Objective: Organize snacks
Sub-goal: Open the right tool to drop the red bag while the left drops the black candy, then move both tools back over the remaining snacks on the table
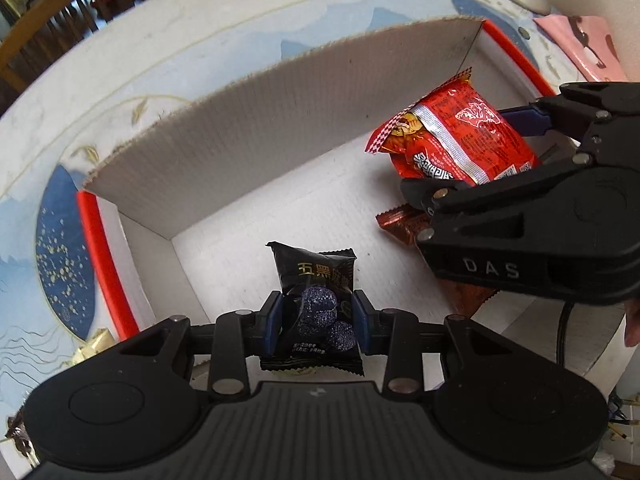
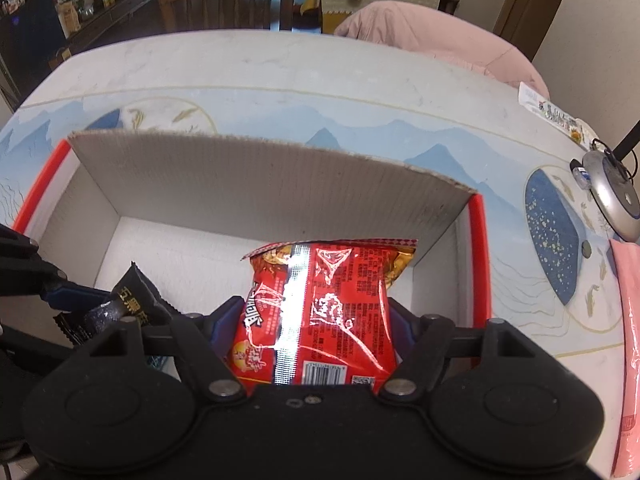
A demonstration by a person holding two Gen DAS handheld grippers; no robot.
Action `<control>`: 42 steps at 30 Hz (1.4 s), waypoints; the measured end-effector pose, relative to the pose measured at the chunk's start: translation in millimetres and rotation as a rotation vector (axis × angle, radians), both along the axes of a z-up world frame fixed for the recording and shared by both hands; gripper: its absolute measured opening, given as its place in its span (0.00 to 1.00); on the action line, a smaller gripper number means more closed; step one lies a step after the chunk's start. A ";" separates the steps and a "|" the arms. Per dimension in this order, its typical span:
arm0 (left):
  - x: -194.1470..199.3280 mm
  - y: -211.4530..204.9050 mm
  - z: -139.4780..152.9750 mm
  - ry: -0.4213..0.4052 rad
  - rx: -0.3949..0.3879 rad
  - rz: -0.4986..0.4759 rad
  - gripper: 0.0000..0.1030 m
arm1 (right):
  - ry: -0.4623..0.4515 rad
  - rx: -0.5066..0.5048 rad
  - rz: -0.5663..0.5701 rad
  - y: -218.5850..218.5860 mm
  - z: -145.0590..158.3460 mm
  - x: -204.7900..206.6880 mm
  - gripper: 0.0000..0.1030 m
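Black packet (image 1: 316, 300) upright, lengthwise vertical

Wooden chair (image 2: 228, 0), pink quilted cover (image 2: 440, 36), silver round lamp base (image 2: 612, 200), painted tablecloth (image 2: 280, 68)

One box (image 1: 280, 92), one black packet (image 1: 312, 280), one red packet (image 1: 452, 136), one brown packet (image 1: 400, 226).

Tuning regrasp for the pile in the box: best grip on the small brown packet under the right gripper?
Judging roughly: take the brown packet by its crimped end, coming from above on the open floor side of the box. It lies flat, and the right gripper with its red bag covers the rest.
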State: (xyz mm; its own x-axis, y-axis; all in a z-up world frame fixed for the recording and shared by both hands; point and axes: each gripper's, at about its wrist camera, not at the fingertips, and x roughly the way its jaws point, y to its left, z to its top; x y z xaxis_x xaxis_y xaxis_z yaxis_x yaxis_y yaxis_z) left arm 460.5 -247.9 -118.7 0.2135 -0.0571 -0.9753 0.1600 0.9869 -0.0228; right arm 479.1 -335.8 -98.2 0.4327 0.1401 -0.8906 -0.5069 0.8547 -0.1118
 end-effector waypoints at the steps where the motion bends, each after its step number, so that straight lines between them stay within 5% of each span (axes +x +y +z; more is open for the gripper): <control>1: 1.1 0.4 -2.1 0.016 0.000 0.001 0.35 | -0.003 -0.004 0.006 0.8 -0.4 -0.5 0.71; 17: -3.3 5.8 0.6 0.033 -0.066 0.017 0.46 | -0.041 0.003 0.024 0.2 9.1 -7.3 0.76; 42: -102.3 38.1 92.8 -0.256 -0.199 0.000 0.46 | -0.213 0.219 0.002 -20.6 97.0 -104.6 0.83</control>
State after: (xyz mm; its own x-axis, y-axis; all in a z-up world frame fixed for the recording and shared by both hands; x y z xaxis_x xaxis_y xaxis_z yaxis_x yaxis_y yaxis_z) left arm 358.2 -209.8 -25.9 0.4505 -0.2419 -0.8594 0.1859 0.9669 -0.1747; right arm 374.5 -356.4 -1.1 0.6060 0.3194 -0.7285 -0.4931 0.8695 -0.0290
